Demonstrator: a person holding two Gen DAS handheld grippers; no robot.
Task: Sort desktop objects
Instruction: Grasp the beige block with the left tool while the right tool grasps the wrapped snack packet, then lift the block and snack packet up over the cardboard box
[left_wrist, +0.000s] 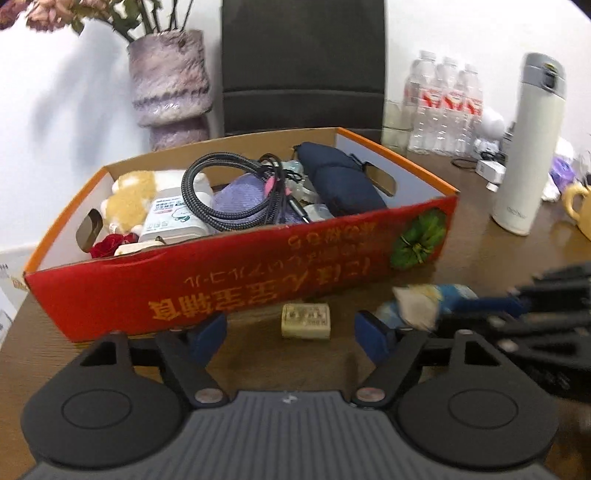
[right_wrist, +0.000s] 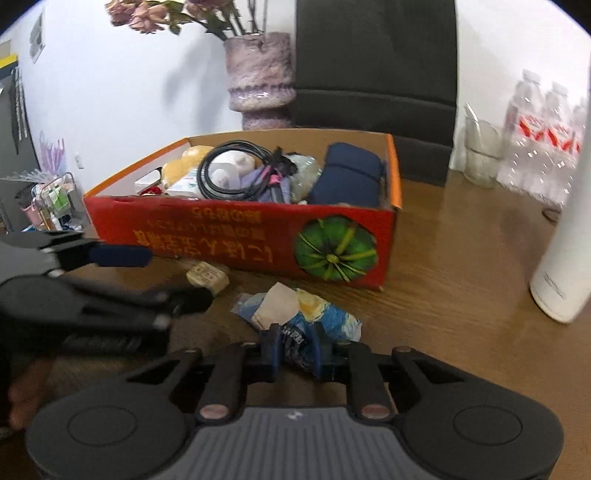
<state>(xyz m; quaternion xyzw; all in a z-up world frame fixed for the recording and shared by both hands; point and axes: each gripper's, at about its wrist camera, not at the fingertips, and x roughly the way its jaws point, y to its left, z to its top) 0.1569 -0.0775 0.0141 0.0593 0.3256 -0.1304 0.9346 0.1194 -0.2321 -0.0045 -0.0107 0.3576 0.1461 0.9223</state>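
Left view: my left claw (left_wrist: 291, 334) stands apart, nothing between its blue pads. A small cream block (left_wrist: 306, 320) lies on the worktop (left_wrist: 491, 254) in the gap ahead, just in front of the red box (left_wrist: 236, 273). The box holds a coiled cable (left_wrist: 221, 199), a navy pouch (left_wrist: 341, 181), a plush toy (left_wrist: 129, 203) and a wipes pack (left_wrist: 173, 221). A crumpled blue wrapper (left_wrist: 421, 299) lies right of the block, my right claw (left_wrist: 480, 308) at it. A white flask (left_wrist: 528, 147) stands right.

Right view: my right claw (right_wrist: 294, 350) is clamped on the wrapper (right_wrist: 317, 317), pads pressing its near end; it rests on the worktop (right_wrist: 461, 258) before the box (right_wrist: 258, 236). My left claw (right_wrist: 147, 273) reaches in from the left, beside the block (right_wrist: 207, 277).
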